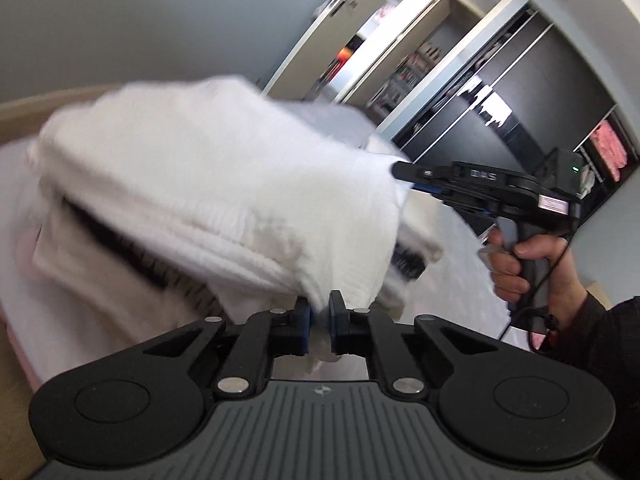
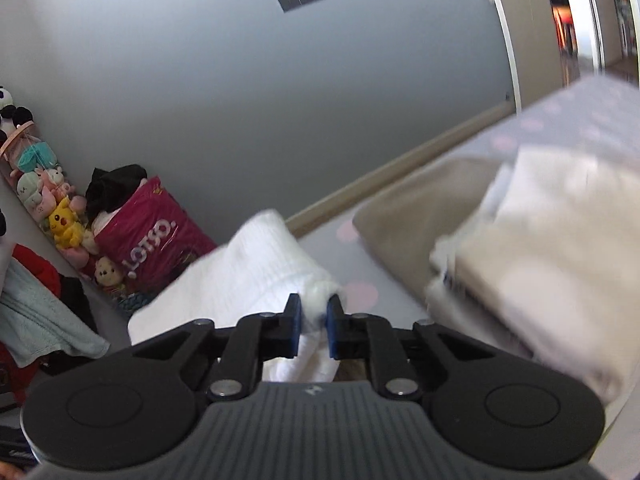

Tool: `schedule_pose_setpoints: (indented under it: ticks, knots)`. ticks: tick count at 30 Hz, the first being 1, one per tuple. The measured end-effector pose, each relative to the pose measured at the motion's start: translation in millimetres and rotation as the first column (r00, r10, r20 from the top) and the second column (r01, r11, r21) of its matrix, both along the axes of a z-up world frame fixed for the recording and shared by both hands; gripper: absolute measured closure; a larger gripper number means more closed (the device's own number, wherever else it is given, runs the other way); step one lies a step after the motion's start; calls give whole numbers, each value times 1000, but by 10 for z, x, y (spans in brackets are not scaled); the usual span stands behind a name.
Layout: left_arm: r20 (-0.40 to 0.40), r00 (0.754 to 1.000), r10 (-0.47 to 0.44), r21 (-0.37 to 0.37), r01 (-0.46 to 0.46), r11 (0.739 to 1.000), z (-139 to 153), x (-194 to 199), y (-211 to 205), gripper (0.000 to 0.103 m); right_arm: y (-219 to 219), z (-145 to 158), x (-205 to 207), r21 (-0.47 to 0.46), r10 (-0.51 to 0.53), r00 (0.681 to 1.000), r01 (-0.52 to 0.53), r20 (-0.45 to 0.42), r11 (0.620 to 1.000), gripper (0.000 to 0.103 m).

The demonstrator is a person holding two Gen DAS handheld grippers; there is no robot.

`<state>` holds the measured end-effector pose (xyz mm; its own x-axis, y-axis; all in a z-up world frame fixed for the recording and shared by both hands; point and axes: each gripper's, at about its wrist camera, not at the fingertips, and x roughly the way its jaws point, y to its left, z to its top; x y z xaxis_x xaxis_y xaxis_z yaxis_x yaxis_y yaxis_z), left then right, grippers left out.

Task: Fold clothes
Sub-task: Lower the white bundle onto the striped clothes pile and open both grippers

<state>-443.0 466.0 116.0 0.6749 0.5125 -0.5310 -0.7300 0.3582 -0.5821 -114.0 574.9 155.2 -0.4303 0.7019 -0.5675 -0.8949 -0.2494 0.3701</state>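
Observation:
A white ribbed garment (image 1: pixel 208 184) is lifted in the air, stretched between both grippers and blurred by motion. My left gripper (image 1: pixel 319 312) is shut on its near lower edge. Seen from the left wrist view, the right gripper (image 1: pixel 404 174) bites the garment's far right corner, held by a person's hand (image 1: pixel 520 264). In the right wrist view, the right gripper (image 2: pixel 313 314) is shut on a bunched fold of the same white garment (image 2: pixel 248 268). A stack of folded cream and white clothes (image 2: pixel 552 264) lies on the bed at the right.
The bed has a pale sheet with pink dots (image 2: pixel 360 292) and a wooden rail along the grey wall. A beige pillow (image 2: pixel 416 204) sits behind the stack. A pink bag (image 2: pixel 156 240) and plush toys (image 2: pixel 64 220) are on the floor at left. An open wardrobe (image 1: pixel 500 92) stands behind.

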Motion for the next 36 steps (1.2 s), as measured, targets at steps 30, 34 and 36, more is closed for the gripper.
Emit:
schedule_pose_setpoints:
  ticks: [30,34,36]
  knots:
    - [-331,943,19,176,42,983,508,-45,829,57,-100,-12,-691,-41,24,945,-12,325,999,63]
    - [-334,942,-12,216,89,972,638,105,1280,57,56,83,-902,-55,65,939,-49,337,997,63]
    - [-338,940,-46,206,122,971,607,236,1513,63,238,95,-971,-71,66,941,-44,333,996,63]
